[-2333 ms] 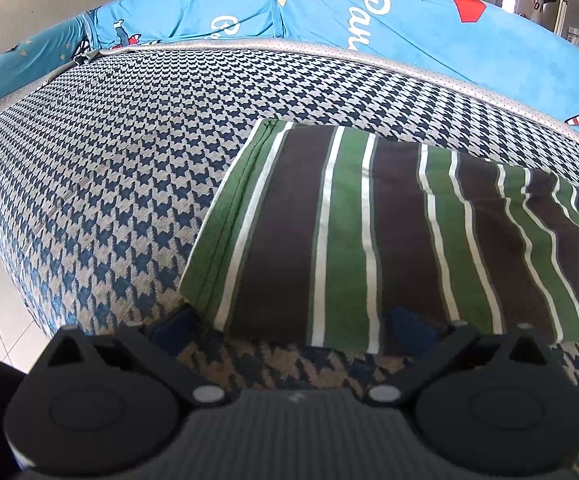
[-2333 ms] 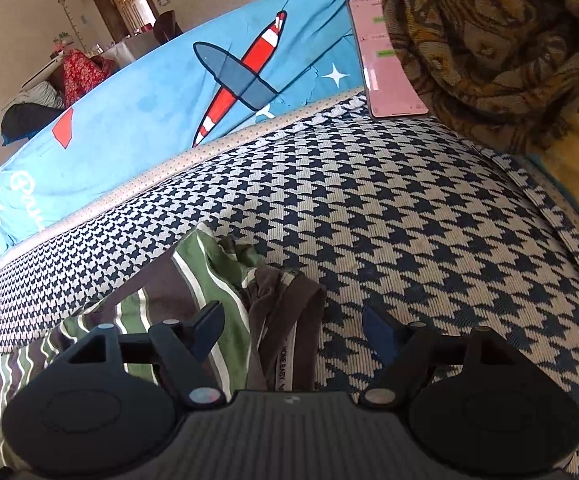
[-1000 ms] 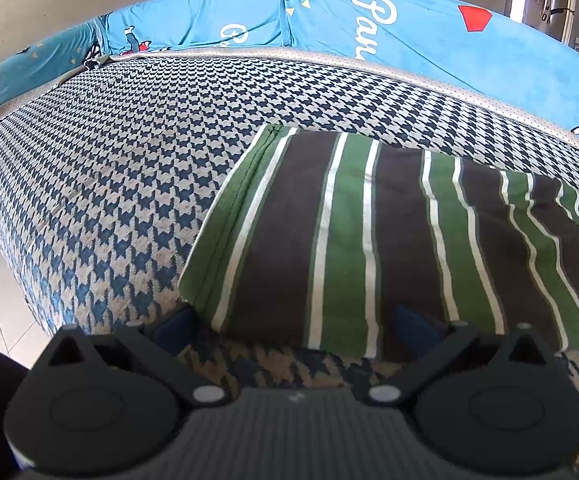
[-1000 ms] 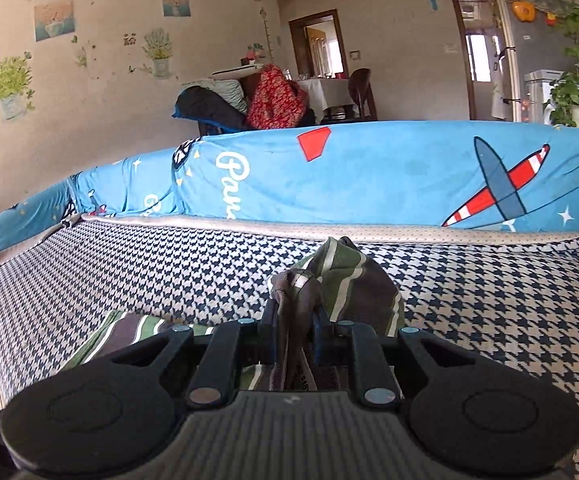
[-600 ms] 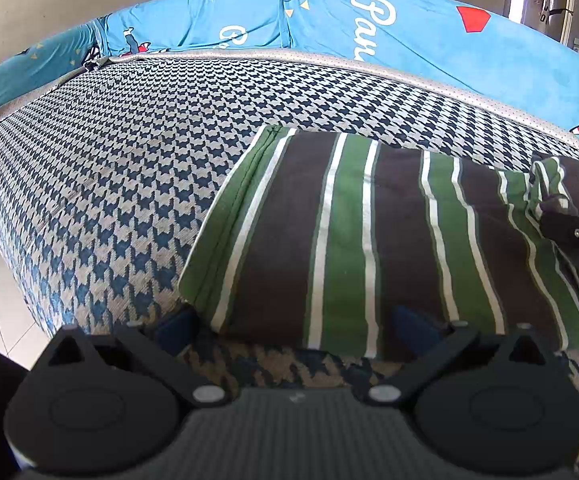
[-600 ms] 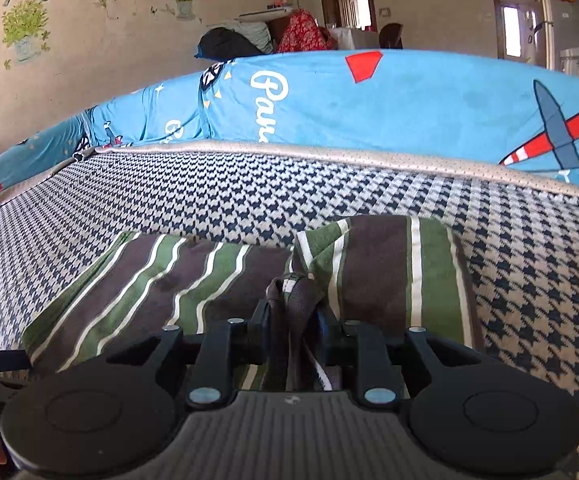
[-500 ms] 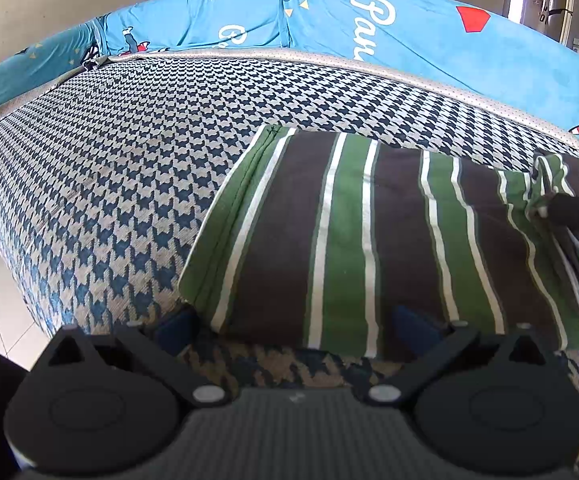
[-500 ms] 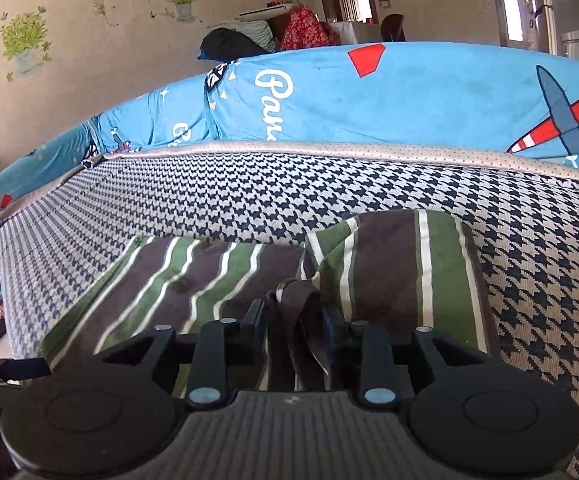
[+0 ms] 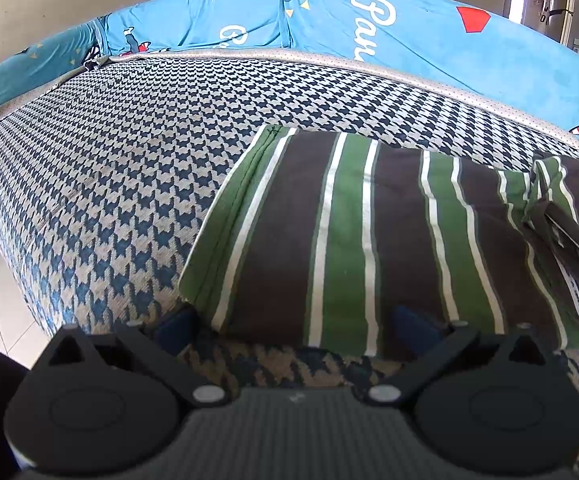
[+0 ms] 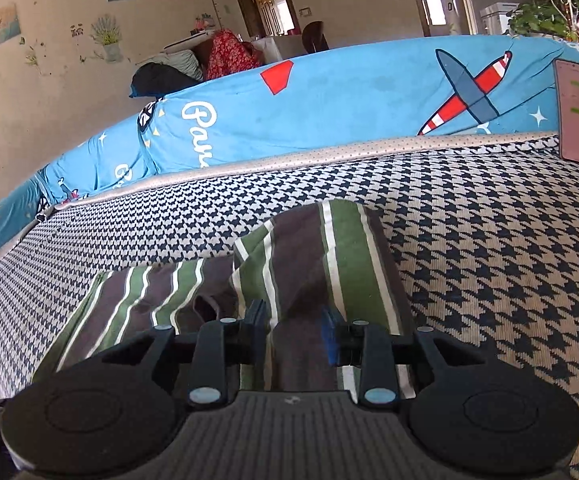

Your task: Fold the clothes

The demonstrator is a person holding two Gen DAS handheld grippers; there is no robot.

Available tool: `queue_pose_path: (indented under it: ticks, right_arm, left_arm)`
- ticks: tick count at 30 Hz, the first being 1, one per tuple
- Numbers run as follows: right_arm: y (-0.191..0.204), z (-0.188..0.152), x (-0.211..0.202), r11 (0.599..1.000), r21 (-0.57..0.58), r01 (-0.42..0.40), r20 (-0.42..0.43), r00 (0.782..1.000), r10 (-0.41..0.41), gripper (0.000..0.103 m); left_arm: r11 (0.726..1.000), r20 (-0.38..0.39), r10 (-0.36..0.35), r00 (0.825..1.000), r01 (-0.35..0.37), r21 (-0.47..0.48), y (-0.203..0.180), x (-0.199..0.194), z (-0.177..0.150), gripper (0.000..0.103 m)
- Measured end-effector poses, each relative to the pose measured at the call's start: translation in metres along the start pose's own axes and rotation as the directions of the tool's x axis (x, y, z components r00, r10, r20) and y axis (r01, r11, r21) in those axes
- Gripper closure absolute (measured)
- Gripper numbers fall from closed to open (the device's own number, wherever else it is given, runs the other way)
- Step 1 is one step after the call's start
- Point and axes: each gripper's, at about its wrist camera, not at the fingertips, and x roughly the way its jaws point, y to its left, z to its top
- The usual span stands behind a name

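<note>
Stripes of green, brown and white mark the folded garment (image 9: 353, 240) lying mid-frame on my houndstooth sofa seat (image 9: 129, 168). My left gripper (image 9: 293, 322) sits wide apart at its near edge, pads off the cloth. My right gripper (image 10: 294, 332) has just been opening, narrowly parted over the folded-over end, nothing pinched.

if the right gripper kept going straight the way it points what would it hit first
Most likely the folded-over flap of the green, brown and white striped garment, which lies directly ahead of the right gripper between its parted fingers. The houndstooth sofa seat lies beneath; depth is hard to judge.
</note>
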Motion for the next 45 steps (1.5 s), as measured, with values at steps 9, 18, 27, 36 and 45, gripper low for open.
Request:
queue_pose_path:
  ticks: [9, 18, 27, 36, 45]
  right_arm:
    - [0.019, -0.029, -0.008, 0.992, -0.097, 0.079, 0.035, 0.997, -0.076, 0.074]
    - [0.019, -0.040, -0.042, 0.993, 0.038, 0.114, 0.018, 0.993, -0.115, 0.074]
    - [-0.001, -0.037, -0.049, 0.982, 0.101, 0.162, -0.011, 0.987, -0.162, 0.071]
    - [-0.010, -0.042, -0.045, 0.978, 0.137, 0.159, 0.003, 0.987, -0.161, 0.066]
    - [0.001, -0.056, -0.051, 0.978, 0.003, 0.209, 0.047, 0.977, -0.209, 0.062]
  left_arm:
    - [1.000, 0.044, 0.008, 0.999, -0.009, 0.009, 0.000, -0.001, -0.005, 0.000]
    - [1.000, 0.074, 0.000, 0.997, -0.002, 0.021, 0.000, 0.002, -0.005, 0.000]
    - [0.999, 0.051, -0.024, 0.998, 0.022, 0.033, -0.003, -0.003, -0.009, 0.000]
    - [0.996, 0.032, -0.026, 0.999, 0.024, 0.086, -0.001, -0.022, -0.021, 0.000]
    - [0.987, 0.009, -0.067, 0.998, 0.065, 0.144, -0.002, -0.037, -0.034, 0.000]
